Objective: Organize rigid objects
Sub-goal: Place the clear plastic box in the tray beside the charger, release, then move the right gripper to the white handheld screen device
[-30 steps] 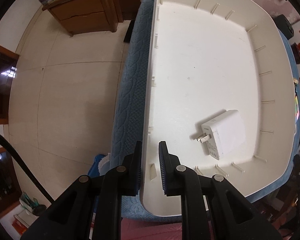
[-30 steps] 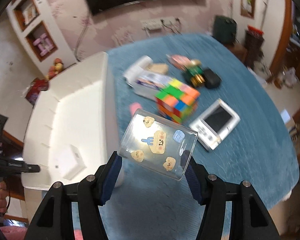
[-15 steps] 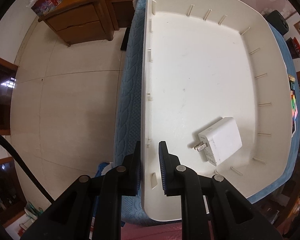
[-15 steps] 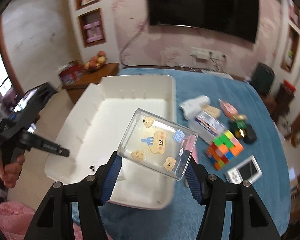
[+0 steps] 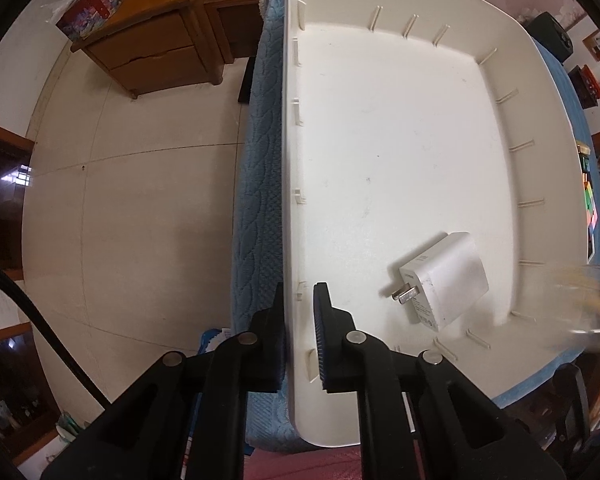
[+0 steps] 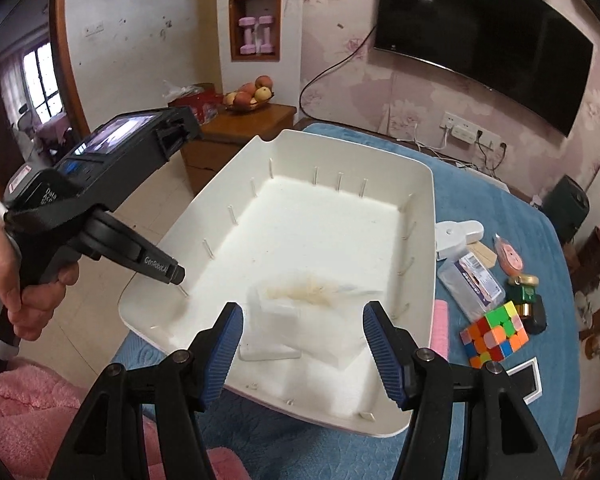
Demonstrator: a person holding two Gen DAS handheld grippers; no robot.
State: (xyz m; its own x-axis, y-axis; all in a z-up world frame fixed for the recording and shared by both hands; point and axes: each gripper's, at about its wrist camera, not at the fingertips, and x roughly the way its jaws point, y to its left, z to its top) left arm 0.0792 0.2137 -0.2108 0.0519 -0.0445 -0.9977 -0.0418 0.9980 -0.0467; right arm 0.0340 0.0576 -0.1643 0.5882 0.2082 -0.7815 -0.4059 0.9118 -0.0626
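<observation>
Released box [image 6: 312, 320] blurred; charger [image 5: 444, 280] left-view only.

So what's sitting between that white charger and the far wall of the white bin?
Nothing: in the left wrist view, the white bin floor is bare beyond the charger.

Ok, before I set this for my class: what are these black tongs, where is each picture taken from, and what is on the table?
No robot: a person holds a two-fingered tool in each hand, each with a camera looking along its fingers. In the left view, the left gripper straddles the wall of a white tray holding a white charger. In the right view, the right gripper is open; a blurred clear box is over the tray, apparently not gripped. Beside the tray, on the blue cloth, lie a colour cube and other small things.
</observation>
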